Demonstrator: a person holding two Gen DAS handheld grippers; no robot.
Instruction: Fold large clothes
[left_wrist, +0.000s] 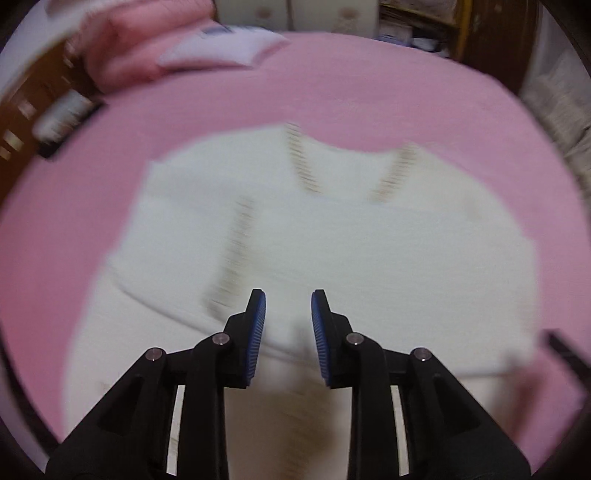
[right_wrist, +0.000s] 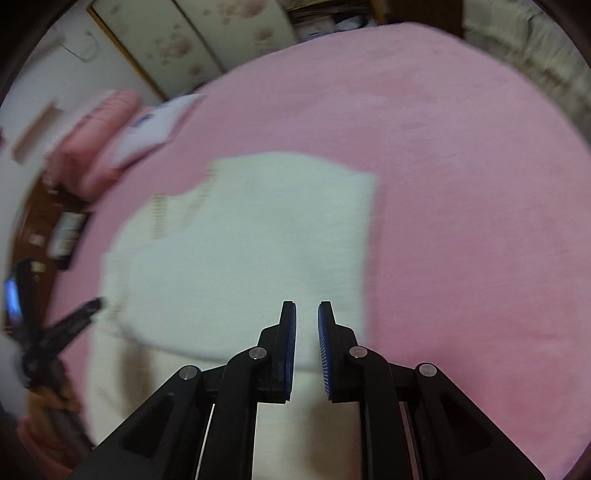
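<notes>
On the pink bed (left_wrist: 369, 92) the white garment (left_wrist: 332, 251) lies spread flat, neckline with striped trim (left_wrist: 303, 162) pointing away from the person, so the whole shape is readable for folding. It looks part-folded already: left wrist view shows a striped-edged flap (left_wrist: 232, 251) laid in over the body, likely a sleeve turned inward to square up the sides; the right wrist view shows a straight right-hand edge (right_wrist: 369, 236). Both views are motion-blurred, so finer creases can't be told.

The left gripper (left_wrist: 288, 299) hangs above the garment's near part, its fingers (left_wrist: 256, 328) a small gap apart, nothing between them, white cloth visible through the gap below. The right gripper (right_wrist: 306, 310) is over the near right portion of the garment, fingers (right_wrist: 290, 343) nearly together with a narrow slit, also gripping nothing. Both point steeply down at the cloth, probably because the hem or near edge is the next thing to pick. In the right wrist view the left gripper shows at the left edge, well apart from the right one, which fits a two-corner grab.

A folded pink blanket (left_wrist: 122, 55) and a white-and-blue item (left_wrist: 221, 46) sit at the far corner, well clear of the garment, so the fold area is unobstructed.

Judgement: side folds likely done, bottom-to-top fold still to come.
</notes>
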